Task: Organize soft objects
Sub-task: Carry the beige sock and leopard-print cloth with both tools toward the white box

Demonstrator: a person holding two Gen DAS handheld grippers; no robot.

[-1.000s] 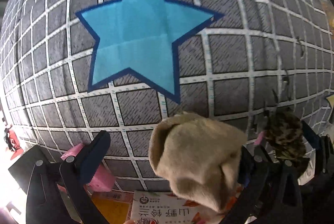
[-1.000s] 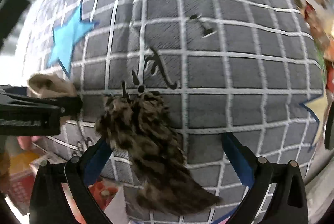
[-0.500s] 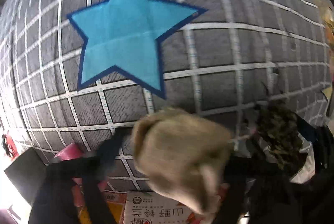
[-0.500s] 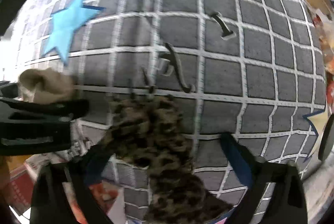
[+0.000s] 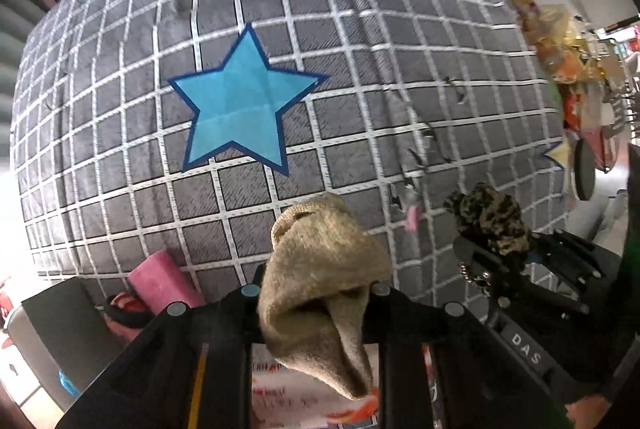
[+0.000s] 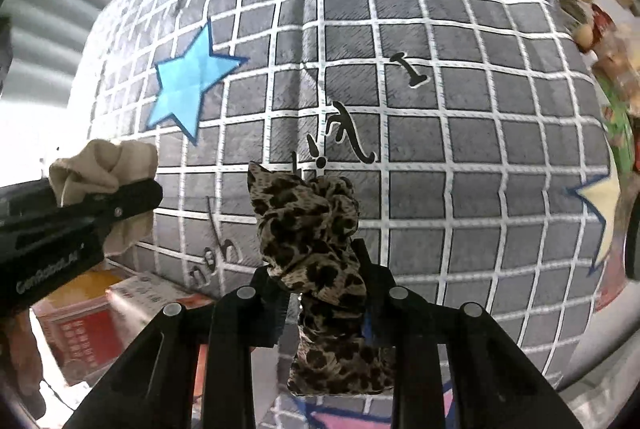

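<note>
- The left hand-held gripper (image 5: pixel 316 303) pinches a beige sock (image 5: pixel 324 269), which hangs in the air above the mat.
- The right hand-held gripper (image 6: pixel 320 301) pinches a leopard sock (image 6: pixel 316 253).
- Both look light and floppy; a grip at the middle seems best.
- Behind lies a gray checked mat (image 5: pixel 360 69) with a blue star (image 5: pixel 240 101), and clutter at the edges.

Both hand-held grippers are closing: the left hand-held gripper (image 5: pixel 316 293) now clamping the beige cloth (image 5: pixel 320 281), the right hand-held gripper (image 6: pixel 320 293) pinching the leopard-print cloth (image 6: pixel 316 253), both lifting away from the grid mat (image 5: pixel 360 69).
</note>
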